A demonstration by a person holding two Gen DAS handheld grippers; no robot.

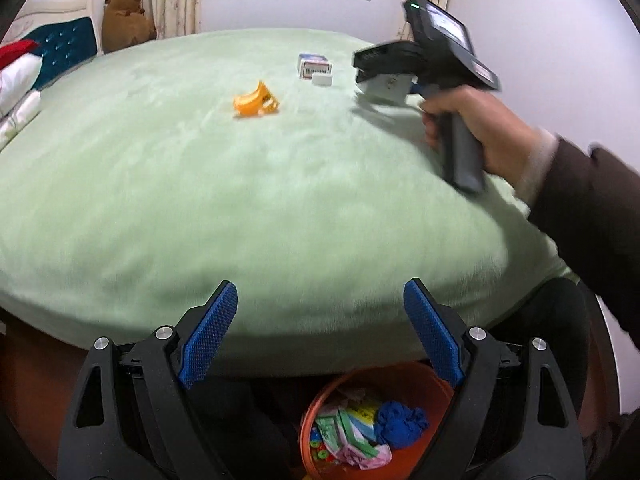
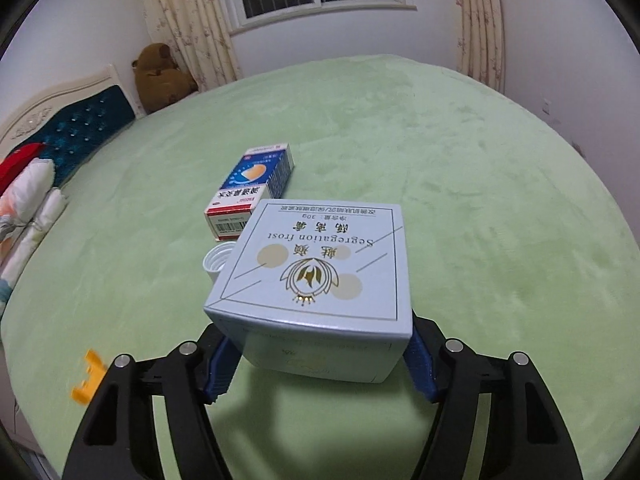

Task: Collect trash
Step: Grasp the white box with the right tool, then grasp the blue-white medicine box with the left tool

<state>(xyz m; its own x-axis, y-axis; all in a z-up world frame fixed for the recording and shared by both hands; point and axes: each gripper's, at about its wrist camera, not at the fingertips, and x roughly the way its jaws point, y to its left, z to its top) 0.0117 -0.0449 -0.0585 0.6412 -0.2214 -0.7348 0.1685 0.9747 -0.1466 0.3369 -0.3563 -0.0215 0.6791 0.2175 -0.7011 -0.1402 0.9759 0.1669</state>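
On the green bedspread [image 2: 440, 152]: one pale blue carton [image 2: 320, 280], marked "Segregation frost", pinched by its two side faces between the blue pads of the right gripper [image 2: 320, 364]. Just beyond it, a blue-and-white medicine box [image 2: 250, 192] lying flat, and a white ribbed cap [image 2: 218, 260] partly hidden behind the carton's left edge. An orange plastic piece [image 1: 256, 100] lies well apart, nearer the middle of the bed. Left gripper [image 1: 316, 336]: fingers spread wide, nothing between them, held above the near edge of the bed. Beneath it on the floor, an orange bin [image 1: 416, 380] containing wrappers and a crumpled blue item [image 1: 400, 420].
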